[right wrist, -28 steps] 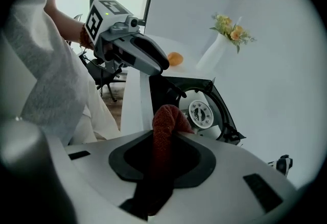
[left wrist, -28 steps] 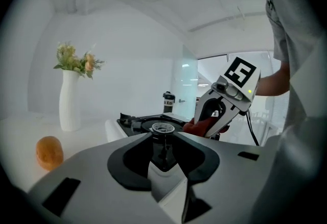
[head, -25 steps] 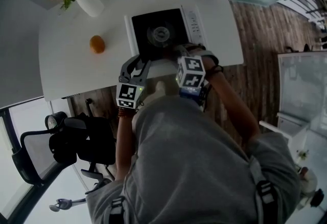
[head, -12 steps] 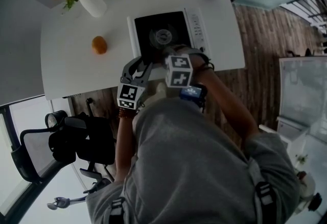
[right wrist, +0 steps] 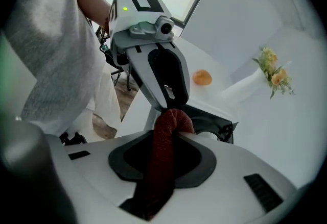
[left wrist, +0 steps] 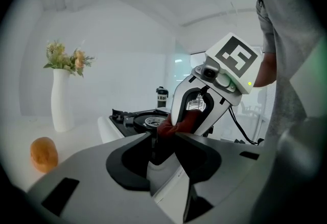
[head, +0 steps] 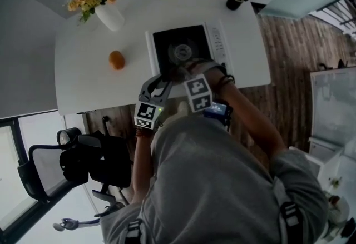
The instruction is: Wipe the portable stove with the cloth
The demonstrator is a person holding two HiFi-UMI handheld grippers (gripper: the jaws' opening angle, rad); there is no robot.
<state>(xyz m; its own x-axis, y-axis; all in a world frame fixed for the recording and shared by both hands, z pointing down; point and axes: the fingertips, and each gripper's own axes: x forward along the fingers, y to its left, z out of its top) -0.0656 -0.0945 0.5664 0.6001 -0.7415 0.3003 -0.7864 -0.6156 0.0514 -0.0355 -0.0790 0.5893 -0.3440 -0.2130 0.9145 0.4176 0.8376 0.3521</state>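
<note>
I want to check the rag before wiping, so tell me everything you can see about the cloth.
The cloth is dark red with a nubby, towel-like surface. It is bunched into a thick strip and pinched between the jaws of the right gripper, which are shut on it. One rounded end bulges past the fingertips, by the near edge of the stove; the rest trails back between the jaws. Whether it touches the stove cannot be told.

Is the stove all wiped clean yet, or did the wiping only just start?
Barely begun, it looks. Done: the right tool is clamped on the red cloth, at the near edge of the portable stove. In hand: the left tool, whose jaws have just been opening, straddles that edge; whether it presses is unclear. Left: wiping the black top, whose cleanliness I can't judge.
</note>
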